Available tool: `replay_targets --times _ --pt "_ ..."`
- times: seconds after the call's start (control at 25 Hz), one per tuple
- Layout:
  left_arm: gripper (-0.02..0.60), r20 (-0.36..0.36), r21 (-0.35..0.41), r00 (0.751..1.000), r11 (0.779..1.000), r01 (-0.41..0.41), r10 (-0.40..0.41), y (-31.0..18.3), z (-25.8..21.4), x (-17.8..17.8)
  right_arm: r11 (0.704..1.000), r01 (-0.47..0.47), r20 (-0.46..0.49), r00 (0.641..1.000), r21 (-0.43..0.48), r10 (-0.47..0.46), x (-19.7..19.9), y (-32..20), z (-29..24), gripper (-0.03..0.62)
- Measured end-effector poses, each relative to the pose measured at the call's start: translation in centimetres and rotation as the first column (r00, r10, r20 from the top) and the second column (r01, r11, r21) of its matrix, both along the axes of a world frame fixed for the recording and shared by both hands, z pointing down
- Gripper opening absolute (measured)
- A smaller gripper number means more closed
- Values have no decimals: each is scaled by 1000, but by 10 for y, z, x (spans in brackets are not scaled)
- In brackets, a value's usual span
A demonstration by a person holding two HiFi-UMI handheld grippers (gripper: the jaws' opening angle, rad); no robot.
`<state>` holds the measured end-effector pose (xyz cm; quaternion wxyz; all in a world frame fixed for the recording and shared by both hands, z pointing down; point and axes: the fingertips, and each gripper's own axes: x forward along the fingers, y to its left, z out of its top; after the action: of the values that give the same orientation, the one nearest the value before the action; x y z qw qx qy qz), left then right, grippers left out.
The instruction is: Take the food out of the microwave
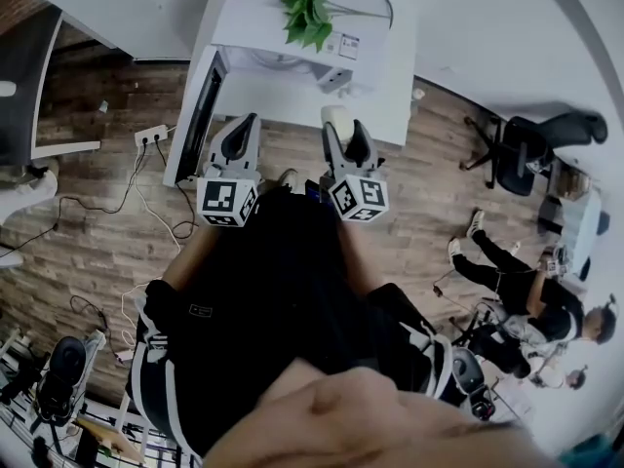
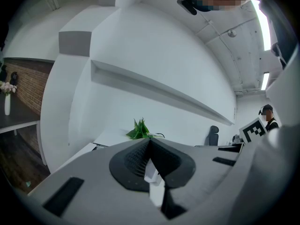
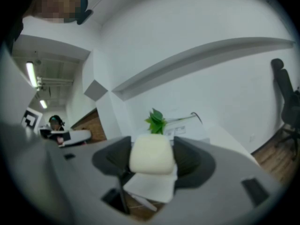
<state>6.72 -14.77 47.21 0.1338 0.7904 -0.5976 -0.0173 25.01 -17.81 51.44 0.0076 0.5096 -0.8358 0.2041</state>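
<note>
A white microwave [image 1: 375, 86] stands ahead of me with its dark door [image 1: 199, 115] swung open to the left. A green plant [image 1: 309, 12] sits on top of it. My right gripper [image 1: 341, 130] is shut on a pale cream block of food [image 1: 334, 119], held in front of the microwave. In the right gripper view the food [image 3: 150, 153] fills the gap between the dark pads, and the plant [image 3: 156, 120] shows behind it. My left gripper [image 1: 248, 125] hangs level with the right one by the open door. Its jaws [image 2: 149, 146] are pressed together with nothing in them.
A power strip [image 1: 151, 136] and cables [image 1: 107, 208] lie on the wooden floor at the left. An office chair [image 1: 526, 144] stands at the right, with a person [image 1: 517, 281] sitting on the floor nearby. Camera gear [image 1: 58, 378] stands at the bottom left.
</note>
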Motion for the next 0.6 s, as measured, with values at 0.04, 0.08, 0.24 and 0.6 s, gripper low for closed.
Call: replay_targets --times 0.04,0.08,0.24,0.6 --pt "30 -1 0 1000 1000 1 -1 1 0 1 1000 2 -2 1000 0 -2 1 1 0 295" --pt "31 -1 1 1000 1000 1 -1 1 -1 1 1000 4 -4 1000 2 -4 1 1 -1 295" --pt "31 -4 5 1000 1000 -1 1 2 -1 4 1000 12 -12 1000 11 -11 1 2 -1 295" --pt "30 -5 3 1000 1000 -9 9 3 -1 6 1000 11 -16 1000 9 -11 0 4 0 295"
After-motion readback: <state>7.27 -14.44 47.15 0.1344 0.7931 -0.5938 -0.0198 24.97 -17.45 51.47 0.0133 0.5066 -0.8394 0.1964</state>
